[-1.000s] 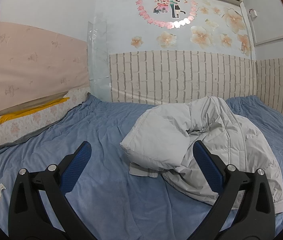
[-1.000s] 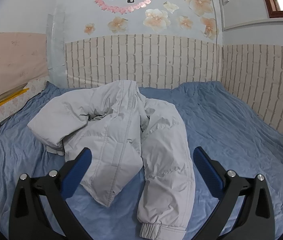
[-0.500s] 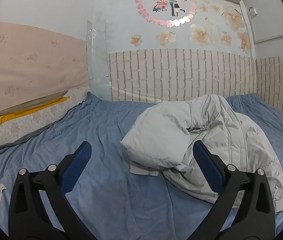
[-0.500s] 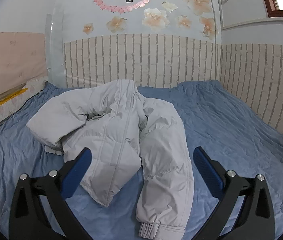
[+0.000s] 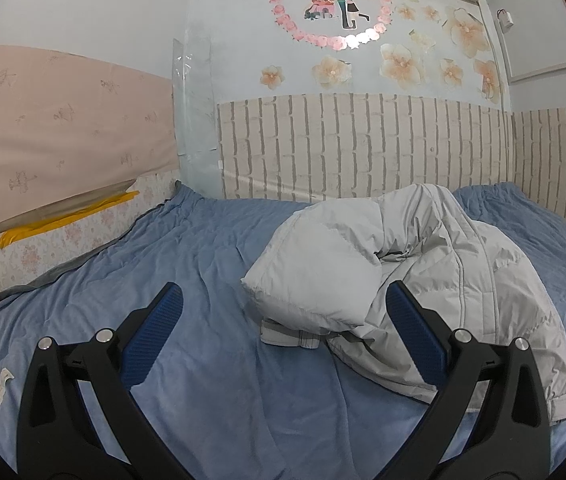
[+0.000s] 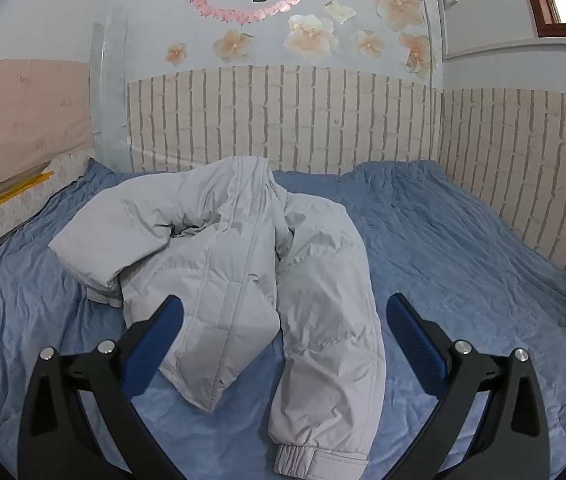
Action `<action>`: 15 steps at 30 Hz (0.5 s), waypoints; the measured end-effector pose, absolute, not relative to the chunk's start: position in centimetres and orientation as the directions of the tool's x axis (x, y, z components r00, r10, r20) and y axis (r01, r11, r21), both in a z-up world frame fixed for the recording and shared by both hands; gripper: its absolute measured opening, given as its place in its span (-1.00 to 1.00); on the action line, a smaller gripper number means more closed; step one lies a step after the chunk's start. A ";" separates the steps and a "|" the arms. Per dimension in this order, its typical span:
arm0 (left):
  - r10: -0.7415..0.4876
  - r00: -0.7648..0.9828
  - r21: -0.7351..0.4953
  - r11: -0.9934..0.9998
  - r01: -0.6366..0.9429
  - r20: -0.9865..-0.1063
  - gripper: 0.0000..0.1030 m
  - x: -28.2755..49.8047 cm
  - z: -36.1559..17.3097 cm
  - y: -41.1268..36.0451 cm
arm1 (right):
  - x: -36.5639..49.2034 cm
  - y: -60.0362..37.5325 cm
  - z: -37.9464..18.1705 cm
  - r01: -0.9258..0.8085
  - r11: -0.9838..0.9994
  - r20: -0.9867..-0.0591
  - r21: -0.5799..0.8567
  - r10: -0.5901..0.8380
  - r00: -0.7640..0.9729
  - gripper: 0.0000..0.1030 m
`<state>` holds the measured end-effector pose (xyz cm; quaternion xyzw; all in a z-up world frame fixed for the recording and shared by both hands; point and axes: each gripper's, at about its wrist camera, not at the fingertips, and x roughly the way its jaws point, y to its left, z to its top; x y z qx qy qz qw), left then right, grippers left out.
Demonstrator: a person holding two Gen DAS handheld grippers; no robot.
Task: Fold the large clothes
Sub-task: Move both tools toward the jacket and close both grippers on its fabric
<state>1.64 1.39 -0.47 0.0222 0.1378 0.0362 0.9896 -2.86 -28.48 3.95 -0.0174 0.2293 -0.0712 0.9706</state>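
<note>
The left gripper (image 5: 281, 322) hangs over the near part of the bed with its two blue-padded fingers spread wide and nothing between them. The right gripper (image 6: 283, 324) is held the same way, released, fingers wide apart, empty, just above the cloth and touching none of it.

Beyond both lies the jacket (image 6: 243, 264), a pale grey padded one, crumpled in a loose heap on the blue bedspread (image 6: 463, 248). It sits about mid-bed, nearer the left edge than the right, with its collar end toward the head of the bed and the brick-pattern panel (image 6: 283, 120). One sleeve (image 6: 331, 360) runs straight down toward the near edge, ending in a gathered cuff (image 6: 319, 458) between the right gripper's fingers as seen from its camera. The other sleeve (image 5: 311, 276) is bunched and doubled over on the left side, its ribbed cuff (image 5: 289, 334) poking out underneath, flat on the spread. From the left gripper's view that folded sleeve lies just ahead, between its fingers, and the jacket's hem reaches to the right finger.

The spread is wrinkled all over. A small pale tag (image 5: 0, 385) lies near its left near corner. A yellow strip (image 5: 63, 216) shows along the left edge against the wall. Above the head of the bed are flower stickers (image 5: 401, 60) and a heart-shaped wreath sticker (image 5: 331, 6).
</note>
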 end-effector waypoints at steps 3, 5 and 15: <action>0.078 0.957 0.054 0.996 -0.066 -0.280 0.94 1.9 -0.7 1.4 | -2.6 -29.1 4.0 0.151 0.984 -0.439 -0.094 -0.177 0.881 0.97; 0.085 0.955 0.064 0.995 -0.070 -0.285 0.94 2.2 -1.0 1.4 | -2.2 -30.2 3.9 0.187 0.978 -0.444 -0.097 -0.211 0.871 0.97; 0.195 0.895 0.066 0.981 -0.184 -0.401 0.94 7.2 -4.2 4.6 | 0.0 -36.1 2.2 0.328 0.943 -0.533 -0.052 -0.304 0.789 0.97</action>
